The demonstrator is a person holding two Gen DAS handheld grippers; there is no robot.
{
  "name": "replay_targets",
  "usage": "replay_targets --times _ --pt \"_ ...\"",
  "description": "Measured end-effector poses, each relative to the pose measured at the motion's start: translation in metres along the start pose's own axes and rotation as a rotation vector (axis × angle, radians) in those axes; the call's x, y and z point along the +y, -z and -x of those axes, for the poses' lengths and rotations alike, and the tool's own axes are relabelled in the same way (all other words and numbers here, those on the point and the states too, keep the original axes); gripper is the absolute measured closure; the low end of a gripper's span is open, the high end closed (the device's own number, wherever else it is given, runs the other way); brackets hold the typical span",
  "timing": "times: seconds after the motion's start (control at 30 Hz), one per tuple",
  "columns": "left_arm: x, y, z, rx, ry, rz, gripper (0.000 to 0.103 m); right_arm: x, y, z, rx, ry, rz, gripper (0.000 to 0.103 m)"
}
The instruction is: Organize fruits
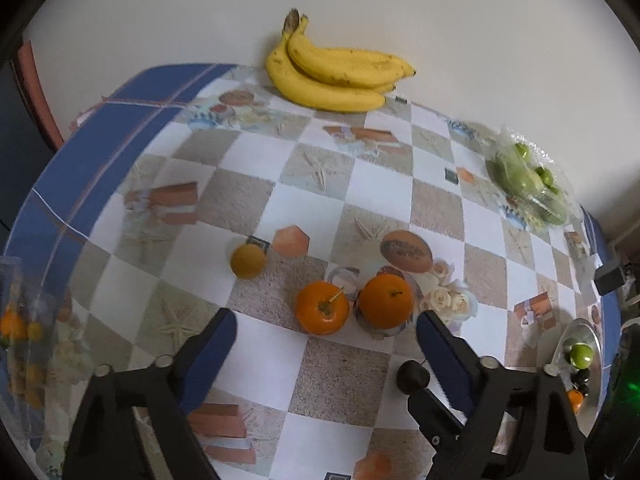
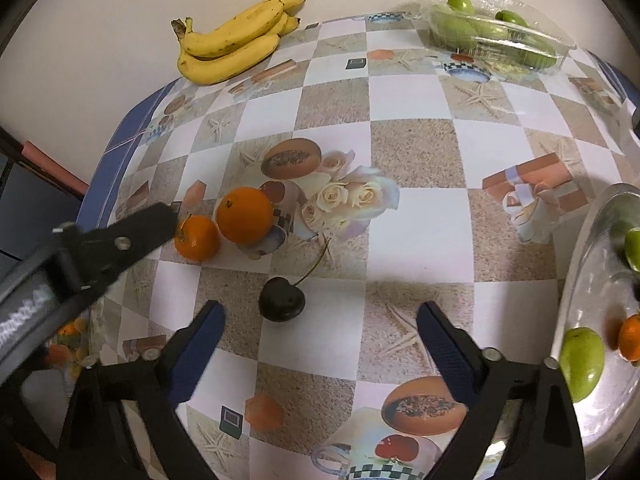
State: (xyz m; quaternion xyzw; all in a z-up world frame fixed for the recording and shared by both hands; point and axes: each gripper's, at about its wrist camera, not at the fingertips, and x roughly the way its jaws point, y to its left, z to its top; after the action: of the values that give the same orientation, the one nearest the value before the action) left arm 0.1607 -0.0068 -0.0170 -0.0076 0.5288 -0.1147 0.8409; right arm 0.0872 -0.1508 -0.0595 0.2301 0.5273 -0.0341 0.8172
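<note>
Two oranges (image 1: 322, 307) (image 1: 385, 301) lie side by side just ahead of my open, empty left gripper (image 1: 326, 330). A small yellow fruit (image 1: 248, 261) lies to their left. A dark cherry (image 2: 281, 304) with a long stem lies between the fingers of my open, empty right gripper (image 2: 320, 320); it also shows in the left wrist view (image 1: 413, 376). The oranges (image 2: 245, 215) (image 2: 197, 237) lie beyond it, beside the left gripper's arm (image 2: 100, 248). A metal plate (image 2: 580, 280) at right holds green fruits (image 2: 582, 362) and a small orange (image 2: 631, 338).
A banana bunch (image 1: 336, 76) lies at the table's far edge against the wall. A clear plastic tray of green fruits (image 2: 496, 28) stands at the far right. A clear container of small orange fruits (image 1: 18, 332) is at the left edge. The table (image 1: 312, 208) has a checkered cloth.
</note>
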Motion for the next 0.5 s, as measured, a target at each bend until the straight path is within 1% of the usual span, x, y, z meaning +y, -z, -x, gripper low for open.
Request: replay_targets --times 0.03,0.1,0.17,0.23,0.27,0.3,0.33,0.4,0.5 --pt "0.000 0.001 -0.003 0.009 -0.001 -0.002 0.016 0.000 0.000 -0.002 0.004 -0.003 0.000 0.018" --pt "0.000 0.002 -0.010 0.026 0.008 -0.002 0.024 0.002 0.000 -0.005 0.012 -0.012 0.001 0.025" --pt "0.000 0.003 -0.014 0.034 0.021 0.006 0.027 0.004 0.000 -0.007 0.017 -0.020 0.004 0.030" --pt "0.000 0.003 -0.018 0.037 0.028 0.003 0.030 0.006 0.000 -0.010 0.021 -0.030 0.007 0.032" --pt "0.000 0.003 -0.019 0.038 0.034 0.002 0.035 0.007 0.000 -0.011 0.023 -0.035 0.009 0.037" --pt "0.000 0.003 -0.021 0.040 0.039 0.005 0.037 0.008 0.000 -0.012 0.025 -0.040 0.013 0.042" --pt "0.001 0.002 -0.022 0.041 0.043 0.008 0.038 0.008 0.000 -0.012 0.027 -0.041 0.015 0.045" --pt "0.003 0.002 -0.026 0.045 0.046 0.013 0.046 0.009 -0.001 -0.013 0.026 -0.041 0.016 0.050" --pt "0.004 0.004 -0.029 0.053 0.046 0.016 0.054 0.009 -0.001 -0.013 0.023 -0.051 0.009 0.057"
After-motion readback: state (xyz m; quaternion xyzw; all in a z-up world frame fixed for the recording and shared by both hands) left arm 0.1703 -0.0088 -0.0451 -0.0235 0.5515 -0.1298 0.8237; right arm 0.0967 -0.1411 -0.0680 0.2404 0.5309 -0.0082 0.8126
